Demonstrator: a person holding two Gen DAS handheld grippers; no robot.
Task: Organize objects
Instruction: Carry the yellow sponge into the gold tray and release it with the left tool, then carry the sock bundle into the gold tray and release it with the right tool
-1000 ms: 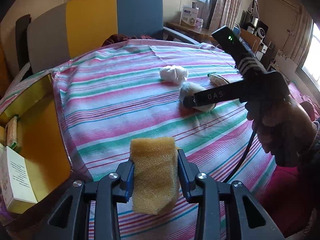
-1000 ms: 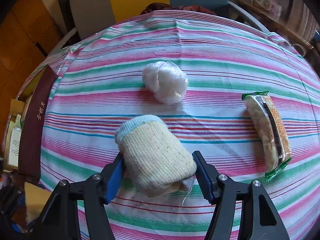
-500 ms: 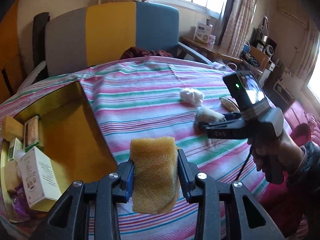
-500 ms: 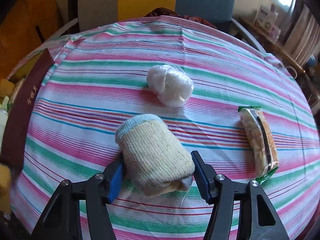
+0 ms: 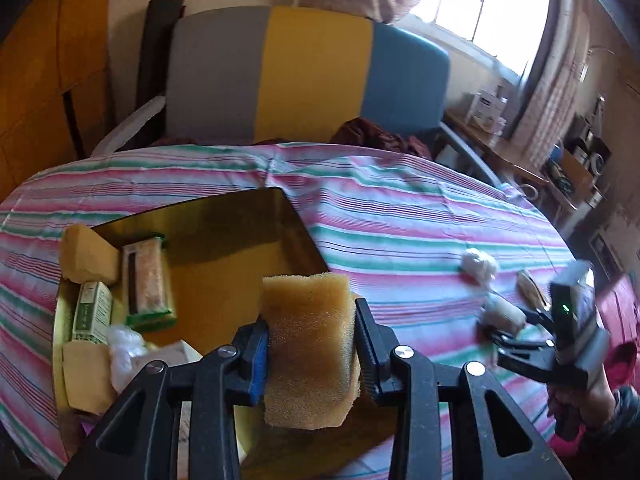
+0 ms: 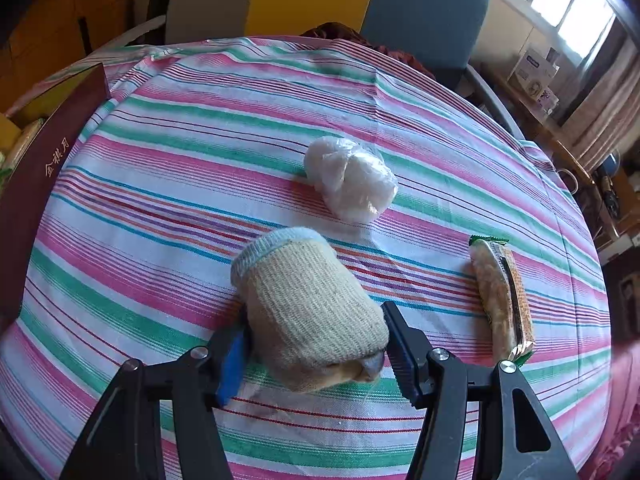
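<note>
A yellow sponge (image 5: 310, 350) sits low in the centre of the left wrist view, pinched upright between the two fingers of the left gripper (image 5: 311, 354), which press into its sides. It hangs over the near right corner of a gold-lined box (image 5: 224, 264) lying in the lower left of that frame. Inside the box, toward its left side, lie a wrapped snack bar (image 5: 147, 280), a small green-and-white carton (image 5: 91, 312), a tan sponge (image 5: 86, 258) at the far left corner, and a crumpled clear bag (image 5: 126, 350) (the rest near the bottom edge is too blurred to name).

In the right wrist view, a rolled knit sock (image 6: 308, 312) with a pale blue cuff fills the lower centre, gripped between the fingers of the right gripper (image 6: 314, 346); whether it touches the cloth I cannot tell. Just above it in the frame, apart from it, rests a white plastic-wrapped bundle (image 6: 350, 178), and at the right lies a packaged snack (image 6: 502, 296) with green ends. The dark red outer wall of the box (image 6: 36, 184), printed with gold characters, runs along the left edge.

All of this rests on a table under a pink, green and white striped cloth (image 6: 180, 184). Behind it, at the top of the left wrist view, stands a chair (image 5: 308, 72) with grey, yellow and blue panels.
</note>
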